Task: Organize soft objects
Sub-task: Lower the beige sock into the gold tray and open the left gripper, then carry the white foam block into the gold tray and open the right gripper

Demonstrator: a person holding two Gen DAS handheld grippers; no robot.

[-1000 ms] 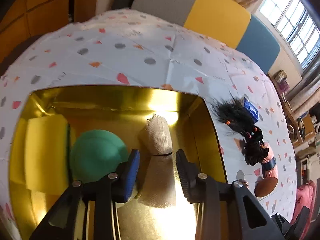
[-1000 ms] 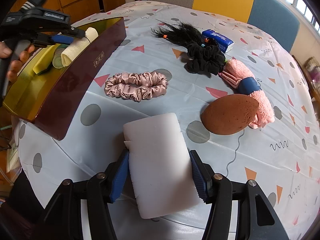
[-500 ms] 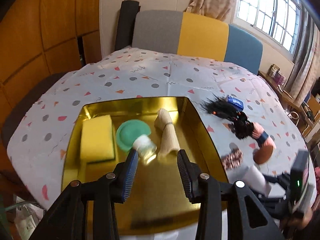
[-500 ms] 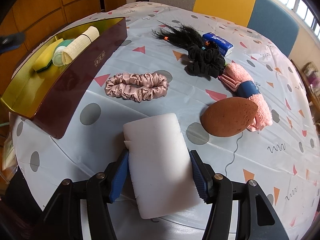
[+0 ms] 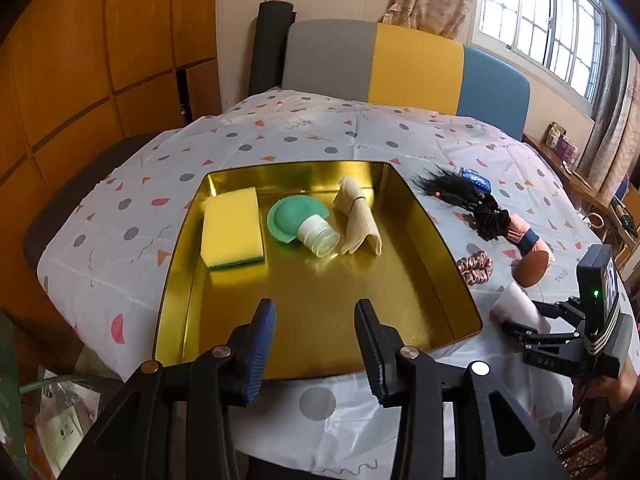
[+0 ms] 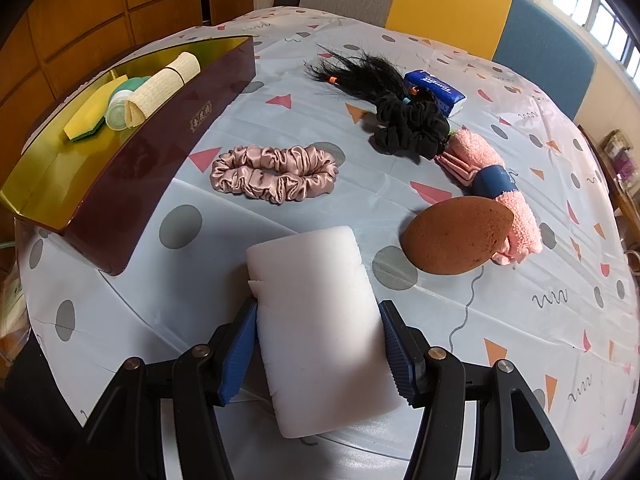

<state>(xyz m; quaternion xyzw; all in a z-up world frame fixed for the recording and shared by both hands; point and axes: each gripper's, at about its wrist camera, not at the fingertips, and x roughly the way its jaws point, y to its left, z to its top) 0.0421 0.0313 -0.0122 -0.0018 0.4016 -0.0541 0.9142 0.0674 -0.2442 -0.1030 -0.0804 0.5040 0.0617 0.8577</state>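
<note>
Left tool point(image 5: 315, 338) empty, jaws spread, held level above near edge of gold tray point(image 5: 436, 236), right tool point(image 6: 318, 354) low over surface point(image 6: 520, 304), pads pressed on white foam block point(image 6: 320, 320), block resting on surface beside tray

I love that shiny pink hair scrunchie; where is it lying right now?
In the right wrist view the pink scrunchie lies flat on the tablecloth, between the gold tray on its left and the black scrunchie to its right.
</note>
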